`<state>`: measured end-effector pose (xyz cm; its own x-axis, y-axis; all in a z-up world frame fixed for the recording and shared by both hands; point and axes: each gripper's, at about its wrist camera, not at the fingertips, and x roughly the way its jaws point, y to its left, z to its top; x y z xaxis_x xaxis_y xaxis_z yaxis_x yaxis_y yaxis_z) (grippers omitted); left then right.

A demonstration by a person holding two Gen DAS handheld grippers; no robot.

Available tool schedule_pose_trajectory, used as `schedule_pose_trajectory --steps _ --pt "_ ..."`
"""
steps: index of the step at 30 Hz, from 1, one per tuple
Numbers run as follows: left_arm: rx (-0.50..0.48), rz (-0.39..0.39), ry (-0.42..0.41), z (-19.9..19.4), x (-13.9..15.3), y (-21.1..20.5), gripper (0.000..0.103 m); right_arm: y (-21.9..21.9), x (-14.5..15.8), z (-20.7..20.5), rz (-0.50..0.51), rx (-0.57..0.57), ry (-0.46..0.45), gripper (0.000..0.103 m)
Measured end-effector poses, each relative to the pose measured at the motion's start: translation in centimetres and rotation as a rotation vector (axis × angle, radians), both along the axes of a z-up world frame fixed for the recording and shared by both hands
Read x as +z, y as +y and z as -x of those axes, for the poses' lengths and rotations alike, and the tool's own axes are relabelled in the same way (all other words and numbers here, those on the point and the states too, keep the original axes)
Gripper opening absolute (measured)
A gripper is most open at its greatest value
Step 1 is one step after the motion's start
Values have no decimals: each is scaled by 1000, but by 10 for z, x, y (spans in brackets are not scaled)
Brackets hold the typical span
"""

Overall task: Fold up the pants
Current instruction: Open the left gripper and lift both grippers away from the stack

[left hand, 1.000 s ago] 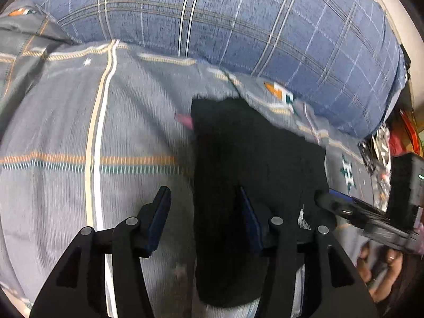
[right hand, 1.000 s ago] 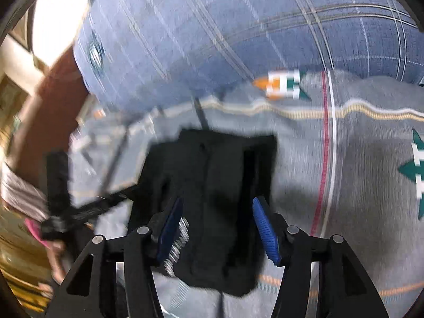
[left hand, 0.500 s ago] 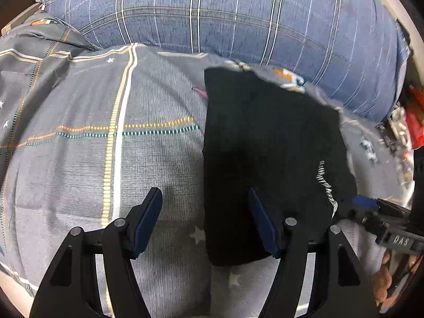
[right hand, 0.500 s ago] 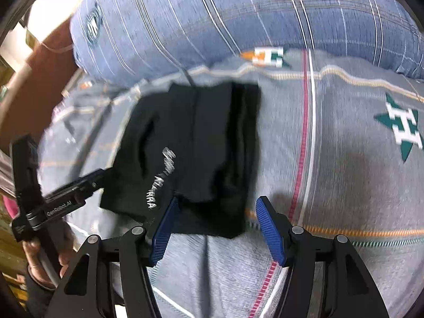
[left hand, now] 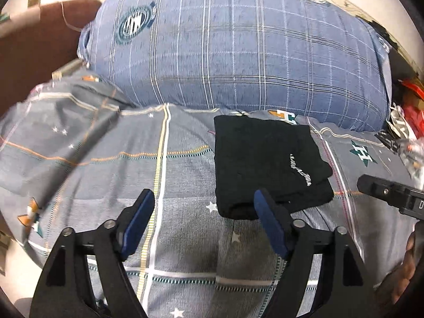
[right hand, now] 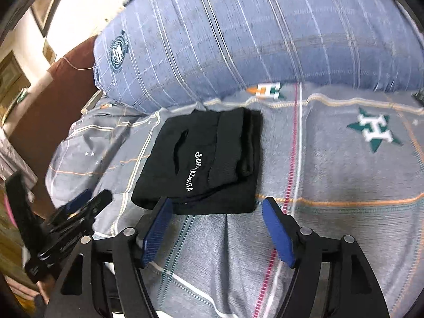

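Observation:
The black pants point(left hand: 265, 164) lie folded into a compact rectangle on the grey patterned bedsheet point(left hand: 106, 164), with white lettering on the top layer. They also show in the right wrist view point(right hand: 212, 159). My left gripper point(left hand: 204, 212) is open and empty, just short of the bundle's near edge, with its right finger at that edge. My right gripper point(right hand: 216, 217) is open and empty, just short of the bundle's near edge. The right gripper's body point(left hand: 392, 196) shows at the right edge of the left wrist view, and the left gripper point(right hand: 66, 222) at the left of the right wrist view.
A big blue plaid pillow point(left hand: 238, 53) lies right behind the pants and also shows in the right wrist view point(right hand: 251, 39). A brown headboard point(right hand: 39, 106) stands at the left. Clutter with red items point(left hand: 408, 116) sits off the bed at the right.
Both grippers have pulled back and up from the pants, which now lie free and look smaller. Both were open over the bundle before and stay open.

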<state>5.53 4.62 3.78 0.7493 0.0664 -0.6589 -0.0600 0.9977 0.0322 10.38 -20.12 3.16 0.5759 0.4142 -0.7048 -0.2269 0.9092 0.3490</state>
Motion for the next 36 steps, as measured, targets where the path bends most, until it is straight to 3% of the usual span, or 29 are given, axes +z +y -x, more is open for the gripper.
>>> schedule_pose_trajectory --steps 12,18,22,36 --pt "69 -32 -58 6 2 -2 82 19 1 20 48 -4 -47 73" --pt "69 -67 -38 4 2 -4 82 24 0 18 14 13 -37 73" --pt "57 -52 -4 1 1 -2 82 28 4 21 47 5 -64 73" --pt "51 -78 -28 5 3 -10 82 29 6 24 88 4 -94 73"
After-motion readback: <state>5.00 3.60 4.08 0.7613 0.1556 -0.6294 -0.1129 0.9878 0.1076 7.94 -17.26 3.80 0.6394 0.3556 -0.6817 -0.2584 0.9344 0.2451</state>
